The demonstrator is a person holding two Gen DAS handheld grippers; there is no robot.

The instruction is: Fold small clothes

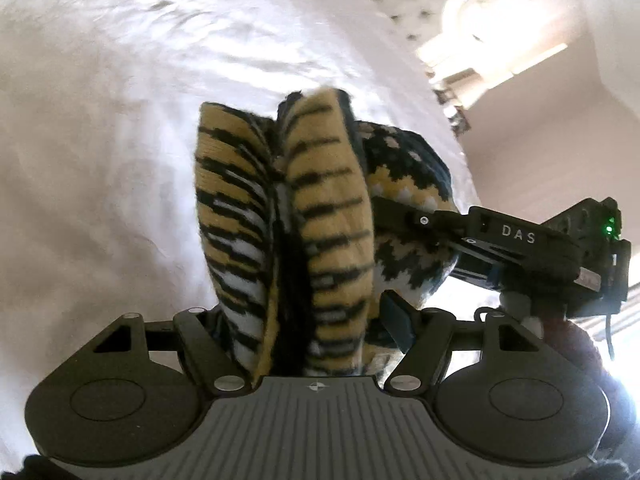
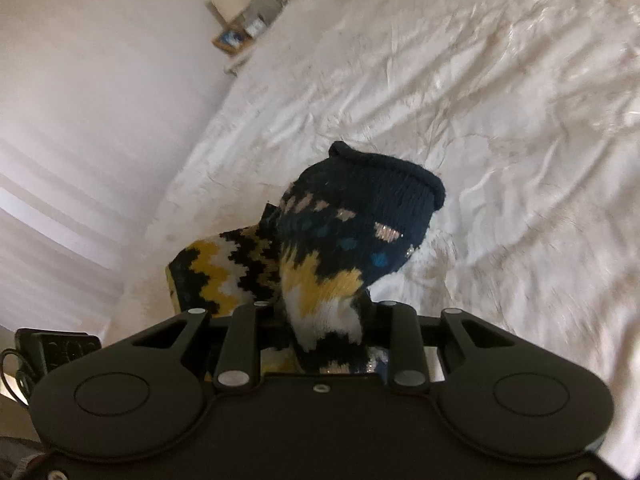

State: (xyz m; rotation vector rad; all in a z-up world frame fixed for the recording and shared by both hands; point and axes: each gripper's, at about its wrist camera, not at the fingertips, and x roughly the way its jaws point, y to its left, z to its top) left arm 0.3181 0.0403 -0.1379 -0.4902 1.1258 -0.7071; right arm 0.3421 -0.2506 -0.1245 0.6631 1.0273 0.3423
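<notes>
You have the small knitted garment, patterned in mustard yellow, black and white with a navy rolled cuff, bunched up above the rumpled white bedsheet, hanging between both tools. Your left gripper is clamped on a thick wad of its striped underside, and your right gripper is pinched on the zigzag part near the cuff end. The right tool also shows in the left view, just beside the garment. The knit looks crumpled, not flat, so I'd draw your hands apart until it hangs taut, then lower it evenly onto the sheet before making a fold. Keep both grips firm; thick knit may slip.
</notes>
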